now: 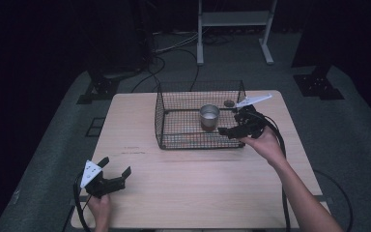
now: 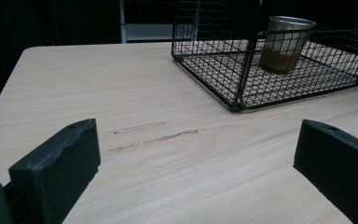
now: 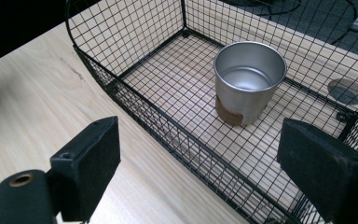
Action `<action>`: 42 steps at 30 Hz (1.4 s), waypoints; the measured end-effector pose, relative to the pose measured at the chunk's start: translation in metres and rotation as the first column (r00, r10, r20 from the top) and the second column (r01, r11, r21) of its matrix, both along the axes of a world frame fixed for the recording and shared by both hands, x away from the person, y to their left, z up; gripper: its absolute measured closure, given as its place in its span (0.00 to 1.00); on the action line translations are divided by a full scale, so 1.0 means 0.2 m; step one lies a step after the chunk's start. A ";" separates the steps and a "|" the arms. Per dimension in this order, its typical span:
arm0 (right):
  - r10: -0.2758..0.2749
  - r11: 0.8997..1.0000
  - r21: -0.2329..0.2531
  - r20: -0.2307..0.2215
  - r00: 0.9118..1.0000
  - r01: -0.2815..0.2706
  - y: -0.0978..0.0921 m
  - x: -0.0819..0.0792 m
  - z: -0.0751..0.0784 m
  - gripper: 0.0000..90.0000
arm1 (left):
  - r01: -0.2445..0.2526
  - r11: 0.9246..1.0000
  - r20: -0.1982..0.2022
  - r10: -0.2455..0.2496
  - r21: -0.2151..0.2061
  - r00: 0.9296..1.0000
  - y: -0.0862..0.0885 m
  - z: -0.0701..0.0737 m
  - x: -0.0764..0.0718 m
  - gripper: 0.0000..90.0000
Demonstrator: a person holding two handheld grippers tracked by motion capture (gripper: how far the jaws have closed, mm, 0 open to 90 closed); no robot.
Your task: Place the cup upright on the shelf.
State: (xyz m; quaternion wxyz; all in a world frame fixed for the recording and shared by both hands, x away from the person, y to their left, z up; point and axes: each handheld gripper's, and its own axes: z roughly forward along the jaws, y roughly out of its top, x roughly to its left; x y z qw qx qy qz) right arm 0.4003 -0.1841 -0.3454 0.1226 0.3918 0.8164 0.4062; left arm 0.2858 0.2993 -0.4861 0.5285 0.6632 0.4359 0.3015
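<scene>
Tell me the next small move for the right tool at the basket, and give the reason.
Probably ease the right tool forward over the wire basket wall and down toward the metal cup. Its jaws stand open and empty at the basket's edge, and the cup stands upright inside, untouched. The left tool rests open far off.

Dim high view, black surroundings; brighter, sharp gripper views, soft shadows

Metal cup (image 2: 286, 43) veiled by basket mesh (image 2: 242, 60); basket right end cropped.
</scene>
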 end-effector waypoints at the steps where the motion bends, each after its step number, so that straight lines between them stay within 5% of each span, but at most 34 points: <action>1: 0.001 1.000 0.001 0.005 1.000 -0.001 -0.01 -0.01 0.00 0.14 | 0.000 1.000 0.001 0.000 -0.001 1.000 0.00 0.00 0.00 0.00; 21: -0.020 1.000 -0.005 0.020 1.000 0.020 -0.12 -0.15 -0.08 0.14 | 0.000 1.000 0.002 0.000 0.004 1.000 -0.01 0.00 0.00 0.00; 42: -0.055 0.998 0.018 -0.023 0.998 0.055 -0.26 -0.29 -0.25 0.14 | 0.001 1.000 -0.003 -0.001 0.018 1.000 -0.01 0.00 0.00 0.00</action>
